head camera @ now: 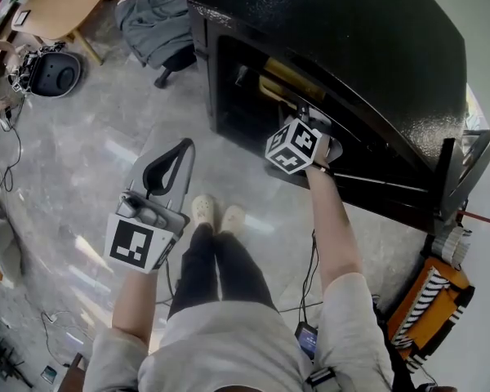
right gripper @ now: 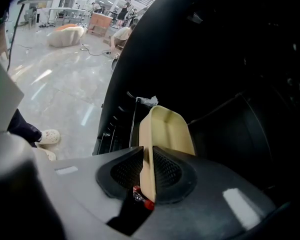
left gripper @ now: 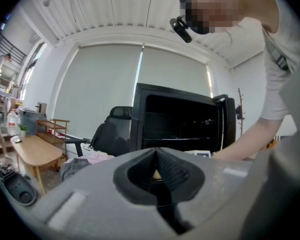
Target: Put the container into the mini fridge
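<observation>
The step in hand looks to be carrying the container (right gripper: pixel 168 128) into the mini fridge (head camera: pixel 367 47) and setting it on a shelf. To do it well, level the container first: in the right gripper view it rides on edge, one side wall upright. It should then go deep enough past the front edge of the shelf to sit flat, and the grip should loosen only once its base bears on the shelf. Which shelf it hangs over cannot be told in the dark interior.

The right gripper (right gripper: pixel 150 153) reaches into the open front of the fridge. Its fingers (right gripper: pixel 170 169) pinch the container's near side wall, one pad inside and one outside, and the rest of the beige tub juts ahead of them.

The left gripper (head camera: pixel 178 150) hangs over the floor (head camera: pixel 98 137), well apart from the fridge, its fingers pressed together on nothing.
</observation>
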